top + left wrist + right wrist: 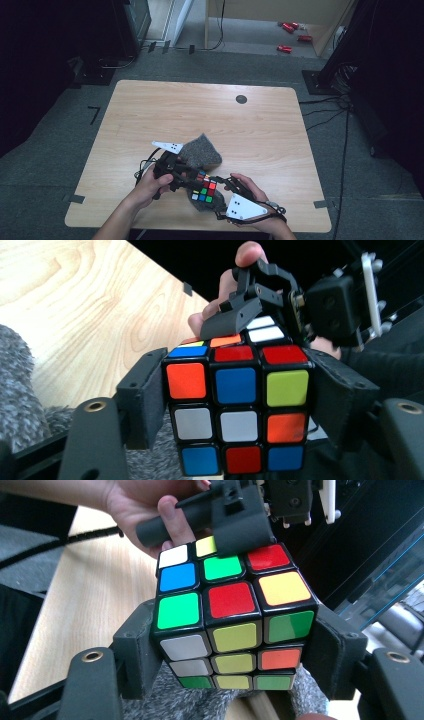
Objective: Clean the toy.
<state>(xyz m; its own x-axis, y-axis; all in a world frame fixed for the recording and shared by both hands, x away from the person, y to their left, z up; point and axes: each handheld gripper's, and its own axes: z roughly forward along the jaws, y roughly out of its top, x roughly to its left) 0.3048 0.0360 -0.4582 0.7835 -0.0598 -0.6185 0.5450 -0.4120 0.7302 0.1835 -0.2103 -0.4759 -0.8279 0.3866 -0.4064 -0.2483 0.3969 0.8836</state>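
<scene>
Both grippers clamp the puzzle cube (204, 190) from opposite sides. Left gripper (186, 176) steadies it so the right gripper (222, 188) can twist a layer, I'd say.

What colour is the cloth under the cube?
Speckled grey cloth, clearest in the high view.

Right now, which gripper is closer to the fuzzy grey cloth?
Left. The left gripper sits right at the grey cloth's near edge, gripping the Rubik's cube. The right gripper reaches in from the cube's other side.

Dim high view with dark corners; both gripper views bright, sharp up close, backgrounds soft.
</scene>
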